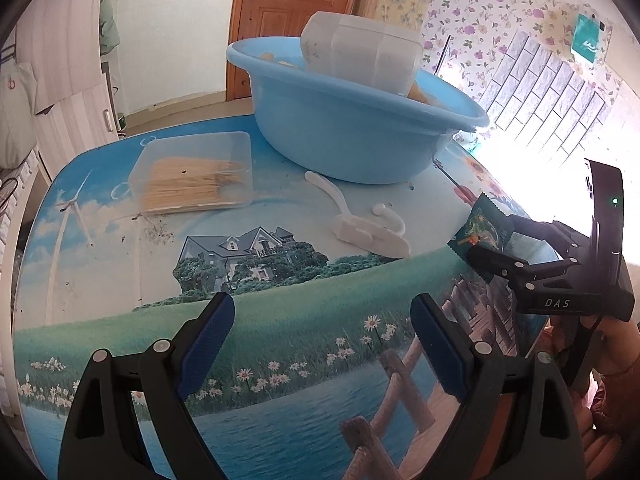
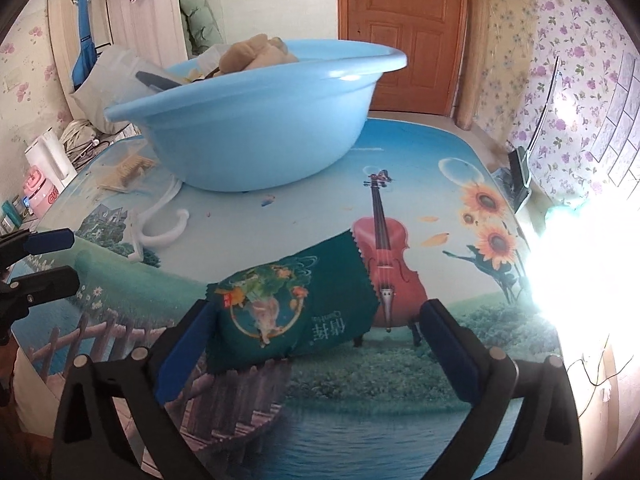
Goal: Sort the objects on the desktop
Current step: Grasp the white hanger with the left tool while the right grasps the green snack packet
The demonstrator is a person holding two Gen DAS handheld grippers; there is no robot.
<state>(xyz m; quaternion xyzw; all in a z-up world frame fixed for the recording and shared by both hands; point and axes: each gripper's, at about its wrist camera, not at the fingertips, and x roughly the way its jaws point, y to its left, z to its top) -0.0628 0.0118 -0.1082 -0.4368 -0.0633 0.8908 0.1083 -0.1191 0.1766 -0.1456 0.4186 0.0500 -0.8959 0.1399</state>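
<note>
bare tabletop (image 1: 280, 320) in front, blue basin (image 1: 340, 136) blocking the back, white hooks (image 1: 368, 228) between

basin (image 2: 256, 120) contents: mostly hidden by rim | right window side: glare-washed

We see our right gripper (image 2: 316, 344) spread wide over the table (image 2: 400, 432) — a green packet (image 2: 296, 312) lies between its fingers, against the left one. Beyond sit a blue basin (image 2: 256, 128) and a white hook (image 2: 160, 228).

Packet (image 2: 292, 312) lies on table (image 2: 420, 152) before basin (image 2: 256, 120).
</note>
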